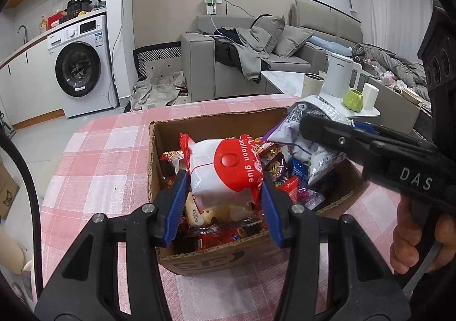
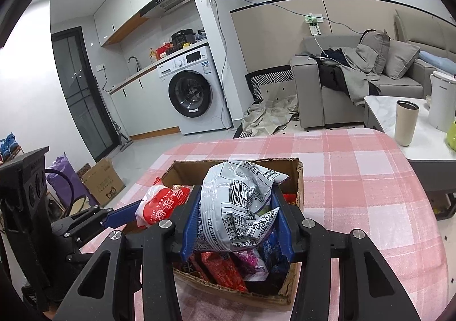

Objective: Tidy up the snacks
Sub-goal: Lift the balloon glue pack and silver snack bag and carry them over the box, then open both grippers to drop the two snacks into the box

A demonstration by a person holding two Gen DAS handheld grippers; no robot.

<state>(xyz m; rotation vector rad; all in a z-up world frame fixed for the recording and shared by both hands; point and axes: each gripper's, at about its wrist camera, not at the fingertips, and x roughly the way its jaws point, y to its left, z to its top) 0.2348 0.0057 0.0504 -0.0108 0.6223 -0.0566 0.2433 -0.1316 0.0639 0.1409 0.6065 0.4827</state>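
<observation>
Over the open brown cardboard box [image 1: 199,127] of snacks, the left gripper [image 1: 225,201] pinched a red-and-white packet [image 1: 225,170] and the right gripper [image 2: 236,221] a crinkled silver pouch [image 2: 236,195], seemingly mid-sorting.

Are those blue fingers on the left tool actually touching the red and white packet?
Touching. The left wrist view shows both blue fingers of the left gripper pressed against the sides of the red and white packet.

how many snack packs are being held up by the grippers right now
2. The left gripper has its jaws shut on the red and white packet; the right gripper grips the silver-grey bag. Both are over the cardboard box, where more packs lie, some probably hidden.
</observation>
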